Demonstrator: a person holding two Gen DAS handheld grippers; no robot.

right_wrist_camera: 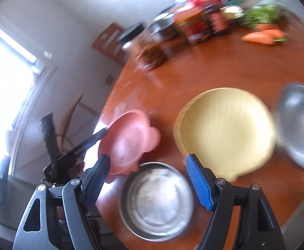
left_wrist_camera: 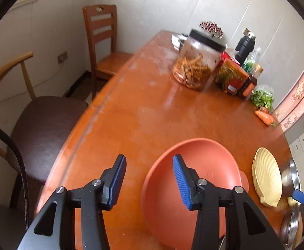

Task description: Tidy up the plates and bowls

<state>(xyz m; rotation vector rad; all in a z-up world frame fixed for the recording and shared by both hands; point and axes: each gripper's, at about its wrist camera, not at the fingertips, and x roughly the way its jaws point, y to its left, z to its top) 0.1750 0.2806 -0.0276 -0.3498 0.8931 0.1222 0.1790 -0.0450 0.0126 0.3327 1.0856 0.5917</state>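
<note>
A pink plate (left_wrist_camera: 204,179) lies on the round wooden table (left_wrist_camera: 131,114). My left gripper (left_wrist_camera: 149,164) is open above the plate's left rim, one finger over the plate, one over bare table. A yellow shell-shaped plate (left_wrist_camera: 266,179) sits to its right, with steel bowls (left_wrist_camera: 290,175) beyond. In the blurred right wrist view, my right gripper (right_wrist_camera: 147,164) is open above a steel bowl (right_wrist_camera: 156,202). The pink plate (right_wrist_camera: 129,141), the yellow plate (right_wrist_camera: 226,131) and another steel bowl (right_wrist_camera: 299,123) lie ahead.
Jars of food (left_wrist_camera: 195,66), a dark bottle (left_wrist_camera: 244,46), greens (left_wrist_camera: 262,98) and carrots (left_wrist_camera: 264,116) stand at the table's far side. Two chairs (left_wrist_camera: 102,41) stand left of the table, one with a dark cushion (left_wrist_camera: 45,129).
</note>
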